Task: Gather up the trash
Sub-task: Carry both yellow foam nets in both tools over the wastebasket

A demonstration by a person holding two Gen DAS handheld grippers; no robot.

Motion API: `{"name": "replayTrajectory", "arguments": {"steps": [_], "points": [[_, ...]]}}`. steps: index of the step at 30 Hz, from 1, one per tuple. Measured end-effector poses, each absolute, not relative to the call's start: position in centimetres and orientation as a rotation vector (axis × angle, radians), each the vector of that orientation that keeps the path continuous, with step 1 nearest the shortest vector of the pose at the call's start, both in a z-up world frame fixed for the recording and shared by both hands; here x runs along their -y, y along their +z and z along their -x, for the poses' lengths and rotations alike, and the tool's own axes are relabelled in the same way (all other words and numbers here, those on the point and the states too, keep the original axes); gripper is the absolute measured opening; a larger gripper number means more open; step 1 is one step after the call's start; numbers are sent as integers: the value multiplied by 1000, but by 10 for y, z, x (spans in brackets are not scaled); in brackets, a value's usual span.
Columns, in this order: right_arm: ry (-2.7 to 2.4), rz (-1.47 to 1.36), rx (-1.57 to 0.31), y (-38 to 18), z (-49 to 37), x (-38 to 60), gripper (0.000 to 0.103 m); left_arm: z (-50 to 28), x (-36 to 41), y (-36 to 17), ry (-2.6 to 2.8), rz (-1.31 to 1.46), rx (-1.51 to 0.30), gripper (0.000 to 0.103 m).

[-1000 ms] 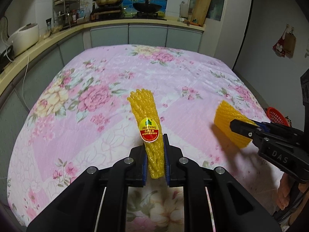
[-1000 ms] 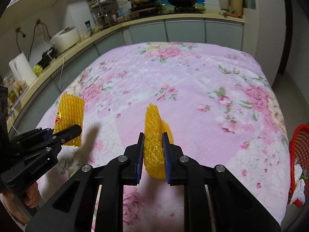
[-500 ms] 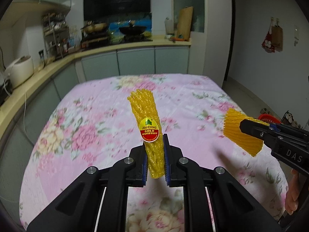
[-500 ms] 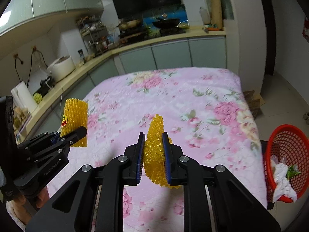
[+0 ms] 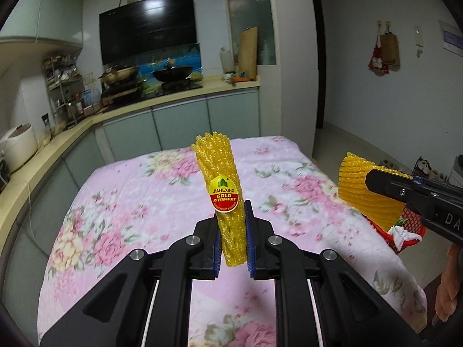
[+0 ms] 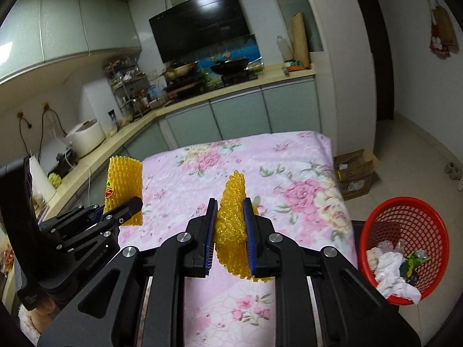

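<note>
My left gripper (image 5: 233, 241) is shut on a yellow foam fruit net with a red and yellow kiwifruit sticker (image 5: 222, 185), held upright above the floral table. It also shows in the right wrist view (image 6: 125, 186). My right gripper (image 6: 229, 238) is shut on a second yellow foam net (image 6: 233, 217), also raised; it shows at the right of the left wrist view (image 5: 366, 190). A red mesh trash basket (image 6: 405, 231) sits low to the right of the table, with white paper and other scraps inside.
The table has a pink floral cloth (image 5: 144, 202). A kitchen counter (image 5: 58, 136) with a rice cooker (image 6: 85, 137) runs along the left and back. A cardboard box (image 6: 354, 173) sits on the floor beyond the basket.
Both grippers have lifted and tilted up with their nets, away from the tabletop. The red basket has come fully into the right wrist view.
</note>
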State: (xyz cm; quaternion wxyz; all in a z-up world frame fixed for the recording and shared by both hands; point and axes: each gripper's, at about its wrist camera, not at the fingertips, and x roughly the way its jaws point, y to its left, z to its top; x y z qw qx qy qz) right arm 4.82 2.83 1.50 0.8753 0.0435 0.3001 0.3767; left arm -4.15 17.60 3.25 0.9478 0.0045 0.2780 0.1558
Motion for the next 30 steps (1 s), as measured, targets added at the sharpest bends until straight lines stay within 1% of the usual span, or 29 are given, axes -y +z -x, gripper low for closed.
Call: {"name": "replayTrajectory", "arguments": {"steps": [19,30], "points": [[611,-219,-590,21,-74,62,18,-8,-109,42,146,-90,-549,12],[496,-264,-598,13,-81,109,18,-36,-64,33,31,-117,-582,12]]}}
